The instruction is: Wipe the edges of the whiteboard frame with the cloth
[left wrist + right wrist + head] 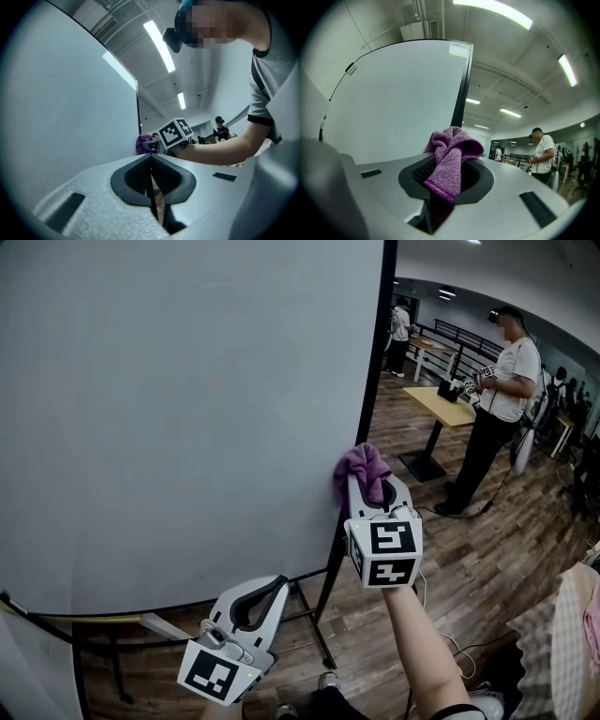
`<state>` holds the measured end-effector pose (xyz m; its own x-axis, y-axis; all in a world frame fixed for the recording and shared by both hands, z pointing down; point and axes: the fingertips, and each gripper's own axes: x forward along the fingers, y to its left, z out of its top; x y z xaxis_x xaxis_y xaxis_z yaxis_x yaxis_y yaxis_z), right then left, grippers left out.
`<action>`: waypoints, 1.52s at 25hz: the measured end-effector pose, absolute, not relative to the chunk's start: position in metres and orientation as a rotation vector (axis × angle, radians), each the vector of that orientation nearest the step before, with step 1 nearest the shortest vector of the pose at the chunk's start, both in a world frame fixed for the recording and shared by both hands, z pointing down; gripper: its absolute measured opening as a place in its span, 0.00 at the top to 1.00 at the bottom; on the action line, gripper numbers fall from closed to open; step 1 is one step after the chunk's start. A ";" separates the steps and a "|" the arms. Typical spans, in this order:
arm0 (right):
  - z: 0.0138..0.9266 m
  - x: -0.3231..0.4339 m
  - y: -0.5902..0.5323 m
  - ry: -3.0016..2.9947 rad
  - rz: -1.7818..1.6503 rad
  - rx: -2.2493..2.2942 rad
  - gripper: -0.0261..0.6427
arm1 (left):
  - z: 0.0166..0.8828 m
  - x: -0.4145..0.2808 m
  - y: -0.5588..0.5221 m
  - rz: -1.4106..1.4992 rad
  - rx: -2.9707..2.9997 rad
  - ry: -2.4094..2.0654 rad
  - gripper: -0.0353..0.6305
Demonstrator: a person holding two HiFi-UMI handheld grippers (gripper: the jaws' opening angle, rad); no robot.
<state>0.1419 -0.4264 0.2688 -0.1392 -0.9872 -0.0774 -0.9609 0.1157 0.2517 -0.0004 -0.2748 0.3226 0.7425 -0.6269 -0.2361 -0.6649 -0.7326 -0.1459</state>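
**Item 1. Whiteboard** (187, 409): large, blank, upright on a dark stand (319, 615). Its black frame (375, 362) runs down the right side; that edge is the one being worked.

**Item 2. Cloth** (364, 470): purple terry, bunched into a knot. It sits at the frame's right edge, low on the board. It looks pressed to the frame, though I cannot be sure it touches.

**Item 3. Right hand-held gripper** (370, 486): jaws clamped on the cloth, with a tuft standing proud above them and a tail hanging below.

**Item 4. Left hand-held gripper** (272, 589): jaws closed together with nothing between them, held low near the board's bottom edge and touching nothing.

**Item 5. Surroundings**: wooden floor (487, 549), a pale cable (450, 643) by the holder's feet, a desk (445, 404) well behind, and a person (497, 399) standing at it.

**Hazards, as I judge them**
- The cloth is gripped in a loose wad, so drag along the frame could pull it out of the jaws.
- Only the tuft meets the frame. A change of angle could put hard jaw against metal, or skip a stretch.
- Nothing steadies the board, so a firm sideways push may rock the stand.
- The cable lies underfoot, a trip risk when stepping along.
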 end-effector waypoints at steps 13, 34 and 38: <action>0.300 0.140 -0.427 -2.248 -0.340 1.992 0.86 | 0.331 -0.004 -0.278 0.237 -2.741 1.041 0.92; 0.331 0.134 -0.428 -2.283 -0.326 2.007 0.86 | 0.343 -0.008 -0.285 0.236 -2.760 1.073 0.92; 0.344 0.132 -0.429 -2.292 -0.283 2.006 0.86 | 0.345 -0.013 -0.288 0.235 -2.750 1.087 0.92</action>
